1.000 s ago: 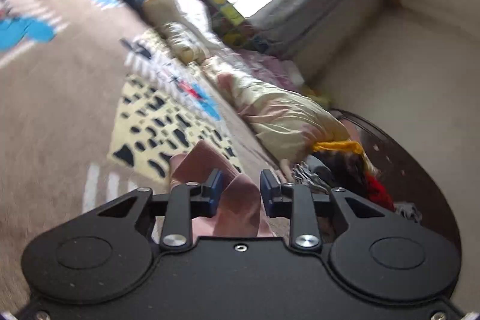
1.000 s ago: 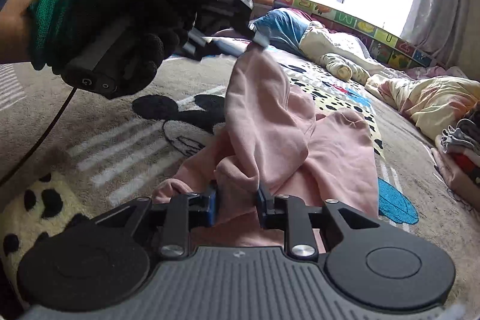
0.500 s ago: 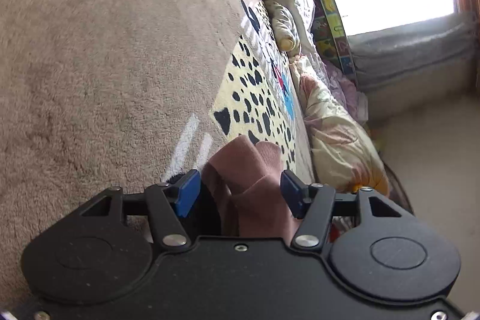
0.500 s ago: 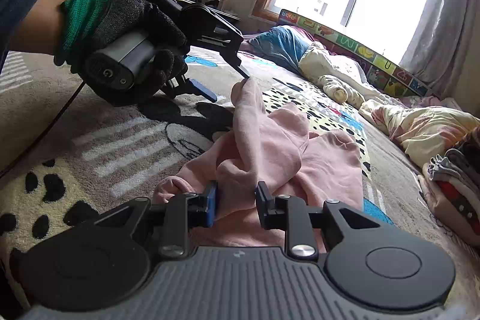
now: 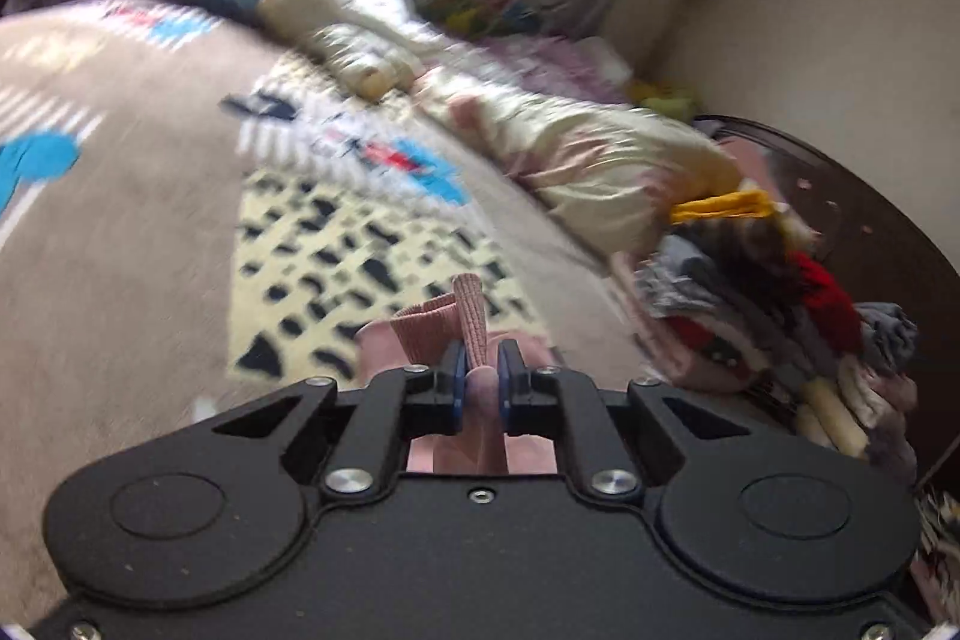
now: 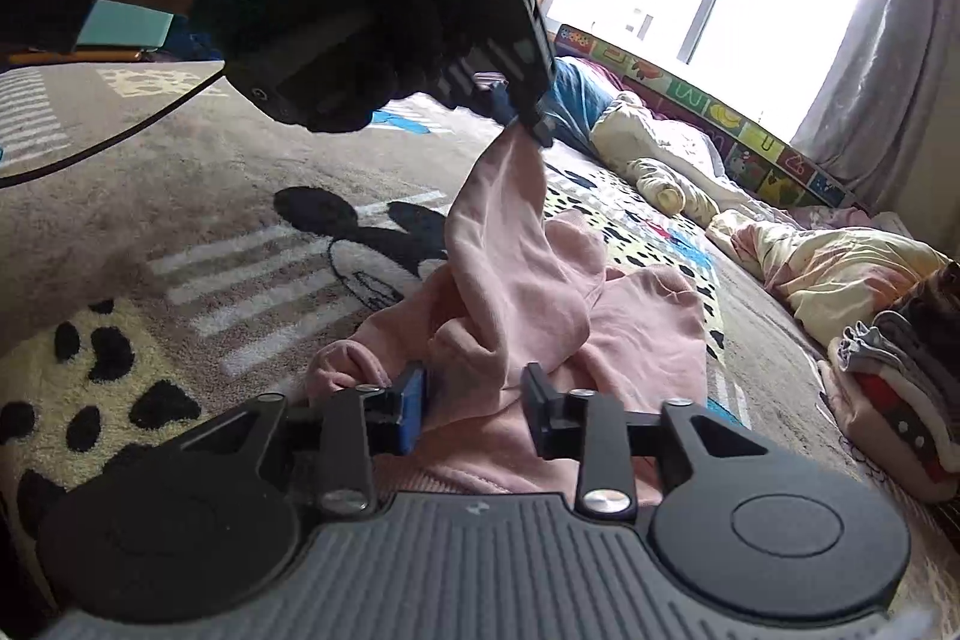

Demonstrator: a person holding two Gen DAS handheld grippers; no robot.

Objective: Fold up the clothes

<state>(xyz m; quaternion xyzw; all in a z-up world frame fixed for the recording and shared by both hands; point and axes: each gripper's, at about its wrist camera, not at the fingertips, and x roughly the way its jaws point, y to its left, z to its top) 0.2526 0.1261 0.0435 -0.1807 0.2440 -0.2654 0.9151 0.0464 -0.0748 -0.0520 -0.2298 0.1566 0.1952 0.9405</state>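
A pink sweatshirt (image 6: 540, 292) lies crumpled on the patterned blanket (image 6: 180, 220). My left gripper (image 5: 480, 370) is shut on the ribbed cuff (image 5: 471, 322) of its sleeve; in the right wrist view it (image 6: 531, 124) holds that sleeve lifted above the garment. My right gripper (image 6: 474, 400) is open, its fingers on either side of a bunch of pink fabric low at the garment's near edge.
A stack of folded clothes (image 6: 900, 388) sits at the right, also in the left wrist view (image 5: 780, 316). Pillows and a bundled quilt (image 6: 840, 268) lie along the window side. A black cable (image 6: 90, 154) hangs from the left hand.
My left gripper opened, then closed on the sleeve cuff and lifted it. My right gripper has opened and let go of the pink fabric.
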